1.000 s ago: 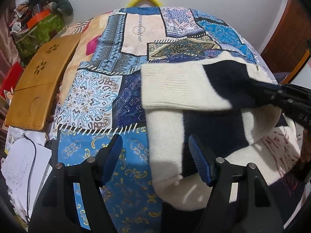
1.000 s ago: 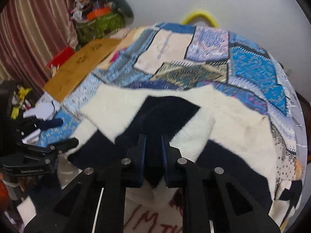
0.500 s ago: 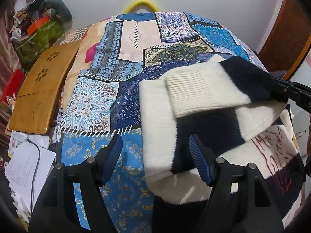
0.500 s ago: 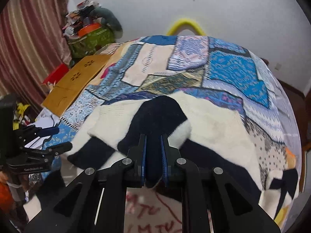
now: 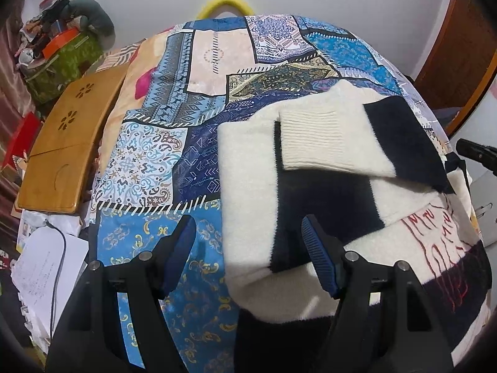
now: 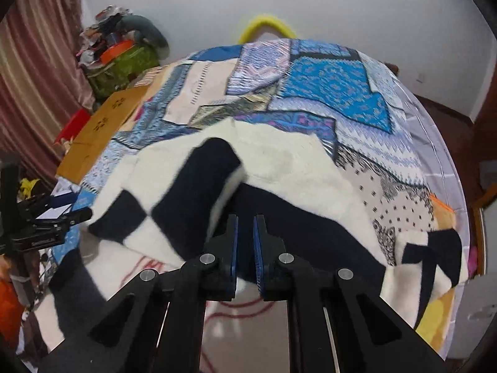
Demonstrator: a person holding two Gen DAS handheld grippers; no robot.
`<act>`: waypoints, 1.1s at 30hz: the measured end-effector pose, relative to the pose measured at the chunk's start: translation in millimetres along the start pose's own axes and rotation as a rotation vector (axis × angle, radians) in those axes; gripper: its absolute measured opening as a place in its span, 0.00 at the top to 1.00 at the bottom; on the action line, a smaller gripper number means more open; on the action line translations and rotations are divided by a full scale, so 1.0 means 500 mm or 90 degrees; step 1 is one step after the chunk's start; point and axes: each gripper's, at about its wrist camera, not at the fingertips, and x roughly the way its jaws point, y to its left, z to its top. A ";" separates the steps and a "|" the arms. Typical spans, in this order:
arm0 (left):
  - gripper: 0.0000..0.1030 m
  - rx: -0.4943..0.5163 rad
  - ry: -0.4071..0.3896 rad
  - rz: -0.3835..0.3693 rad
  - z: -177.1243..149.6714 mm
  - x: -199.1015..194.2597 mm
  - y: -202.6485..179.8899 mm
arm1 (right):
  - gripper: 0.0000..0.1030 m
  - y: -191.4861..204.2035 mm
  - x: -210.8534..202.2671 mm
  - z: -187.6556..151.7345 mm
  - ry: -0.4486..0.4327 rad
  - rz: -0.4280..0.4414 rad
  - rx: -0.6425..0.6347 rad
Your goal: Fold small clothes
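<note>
A cream and navy block sweater (image 5: pixel 248 161) with red lettering lies on the patchwork bedspread (image 5: pixel 174 118). One sleeve (image 5: pixel 326 136), ribbed cuff to the left, lies folded across its body. My left gripper (image 5: pixel 248 248) hovers open over the sweater's left edge with nothing gripped. Only the tip of my right gripper (image 5: pixel 475 152) shows at the right edge, apart from the sleeve. In the right wrist view the right gripper (image 6: pixel 245 242) is closing, its jaws almost together with nothing between them. It hangs over the sweater (image 6: pixel 295 161), and the sleeve (image 6: pixel 198 180) lies ahead to the left. The left gripper (image 6: pixel 79 206) shows at far left.
A wooden lap board (image 5: pixel 65 143) leans along the bed's left side, above loose papers (image 5: pixel 46 267) and a cable. A green bag (image 5: pixel 62 59) piled with clutter stands at the back left. A yellow hoop (image 5: pixel 226 3) rests against the far wall. A wooden door (image 5: pixel 459 56) is at right.
The right gripper drew back to the right, and the navy part of the sleeve left its jaws. The sleeve now lies flat across the sweater. The left gripper stayed put.
</note>
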 end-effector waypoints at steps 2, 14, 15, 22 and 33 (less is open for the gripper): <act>0.32 -0.001 0.000 0.002 -0.001 -0.005 0.003 | 0.86 0.016 -0.003 0.007 -0.006 0.014 -0.014; 0.32 0.006 -0.016 0.006 -0.020 -0.038 0.031 | 0.52 0.196 0.070 0.054 0.006 0.064 -0.143; 0.32 0.004 -0.017 0.005 -0.022 -0.039 0.036 | 0.51 0.210 0.082 0.057 0.011 0.065 -0.153; 0.32 -0.021 -0.014 0.001 -0.027 -0.030 0.072 | 0.51 0.283 0.178 0.052 0.081 0.064 -0.218; 0.32 -0.042 0.010 0.001 -0.031 0.010 0.099 | 0.51 0.315 0.262 0.045 0.114 0.032 -0.250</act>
